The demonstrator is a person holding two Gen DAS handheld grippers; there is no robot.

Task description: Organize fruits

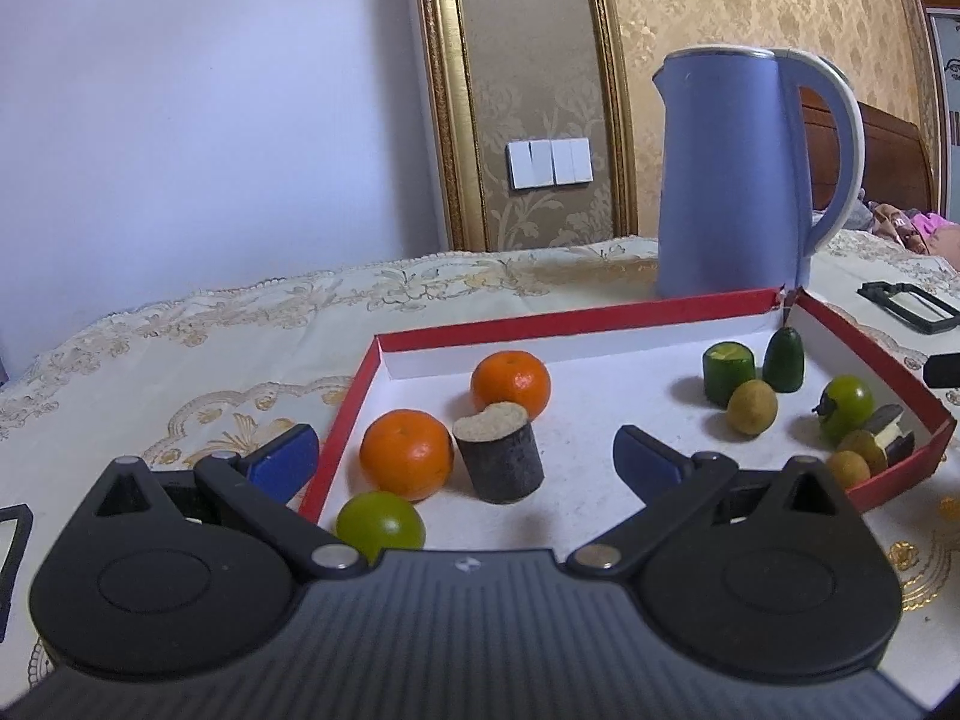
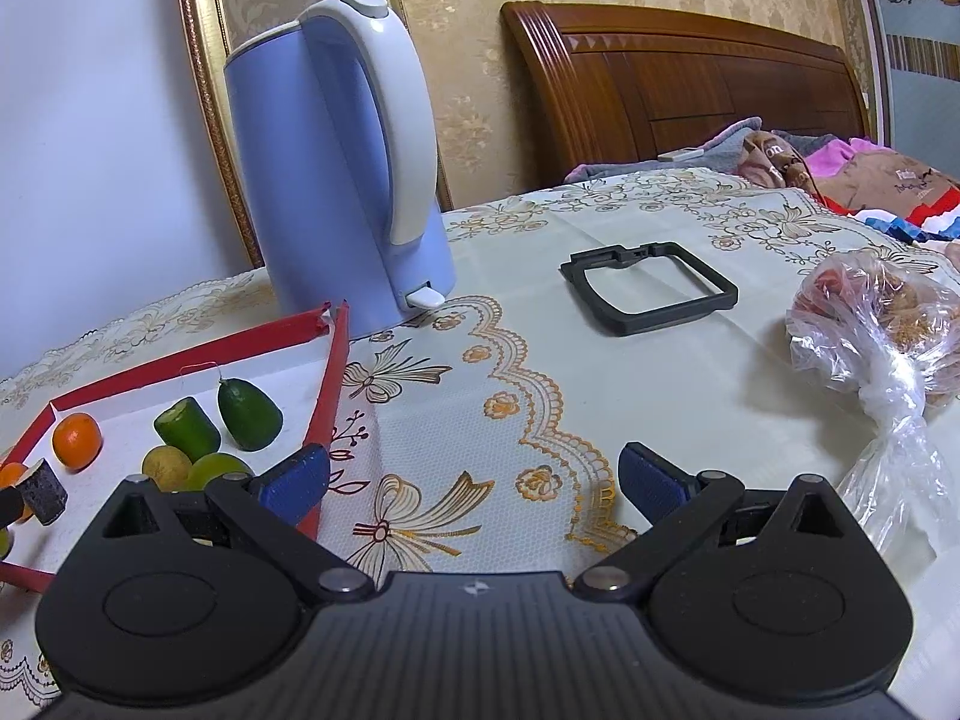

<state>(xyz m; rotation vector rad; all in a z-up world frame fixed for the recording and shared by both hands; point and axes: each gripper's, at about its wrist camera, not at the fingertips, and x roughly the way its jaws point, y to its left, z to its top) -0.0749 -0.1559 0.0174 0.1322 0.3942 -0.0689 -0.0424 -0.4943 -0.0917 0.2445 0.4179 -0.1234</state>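
Bedroom setup: table with a cream embroidered tablecloth (image 2: 600, 372), gold patterned wallpaper behind, wooden headboard (image 2: 678, 78) and bedding to the right. Blue kettle (image 1: 732, 180) stands just behind the far corner of a shallow red-rimmed tray (image 1: 576, 315).

Fruit is all in the tray. Left group: two oranges, near one (image 1: 406, 454), far one (image 1: 510, 383), a dark cut cylinder with a pale top (image 1: 499, 457) between them and touching the near one, plus a green lime (image 1: 380, 525) at the front edge. Right group: a cut green piece (image 1: 728, 372), a dark green pointed piece (image 1: 785, 360), a yellowish round fruit (image 1: 752, 407), another green fruit (image 1: 847, 408), and small brownish pieces in the near right corner, too small to identify.

Left gripper (image 1: 465, 459) hovers over the left end of the tray, fingers spread wide, holding nothing; its left finger (image 1: 282, 461) sits outside the tray rim.

Right gripper (image 2: 477, 483) is over bare tablecloth right of the tray, fingers also spread, empty. Ahead of it: a black square frame (image 2: 651, 291) lying flat, and a knotted plastic bag (image 2: 876, 336) with reddish-brown contents at far right.
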